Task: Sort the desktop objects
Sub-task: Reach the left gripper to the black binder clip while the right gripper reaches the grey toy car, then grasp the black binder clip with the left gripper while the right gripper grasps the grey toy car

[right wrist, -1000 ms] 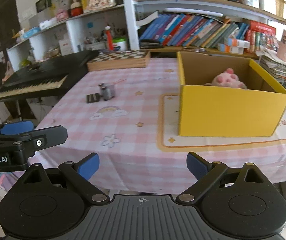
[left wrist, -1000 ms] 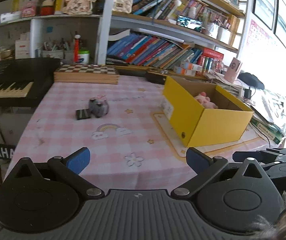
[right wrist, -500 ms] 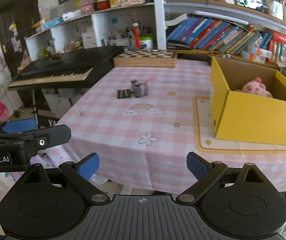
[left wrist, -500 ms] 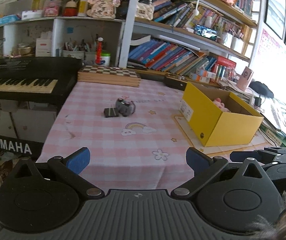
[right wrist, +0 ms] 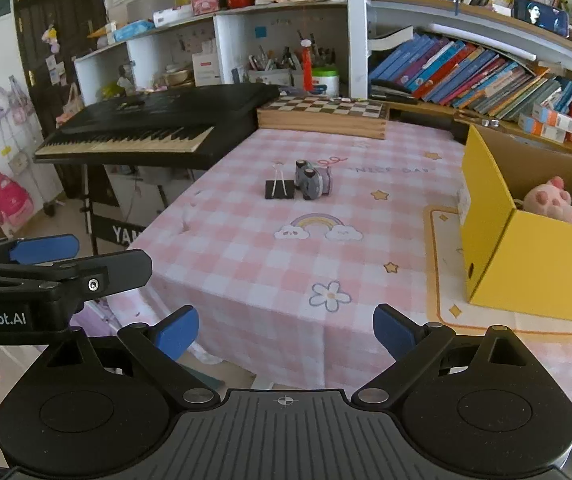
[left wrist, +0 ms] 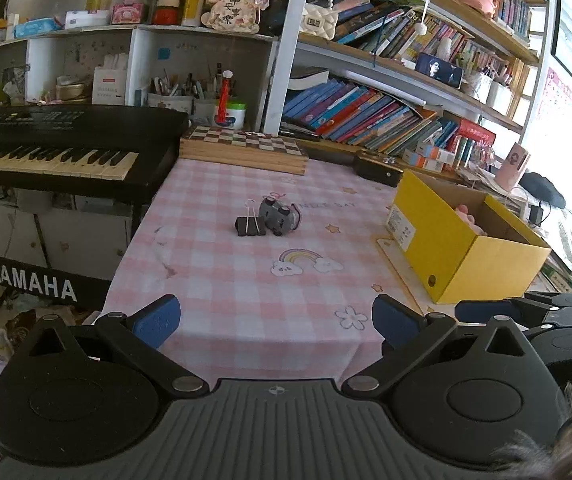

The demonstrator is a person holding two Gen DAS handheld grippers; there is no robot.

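Right wrist view: both grippers' fingers (right wrist: 395, 330) were spread and empty, short of the desk (right wrist: 246, 264), binder clip (right wrist: 280, 189) and grey toy (right wrist: 313, 180) unsorted outside the yellow box (right wrist: 533, 264).

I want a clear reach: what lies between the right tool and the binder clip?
Only bare checked tablecloth between the right tool and the binder clip, per the right wrist view.

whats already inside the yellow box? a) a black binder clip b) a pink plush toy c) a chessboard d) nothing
b: a pink plush toy sits inside the yellow box, while the binder clip lies out on the checked tablecloth and the chessboard rests at the table's far edge.
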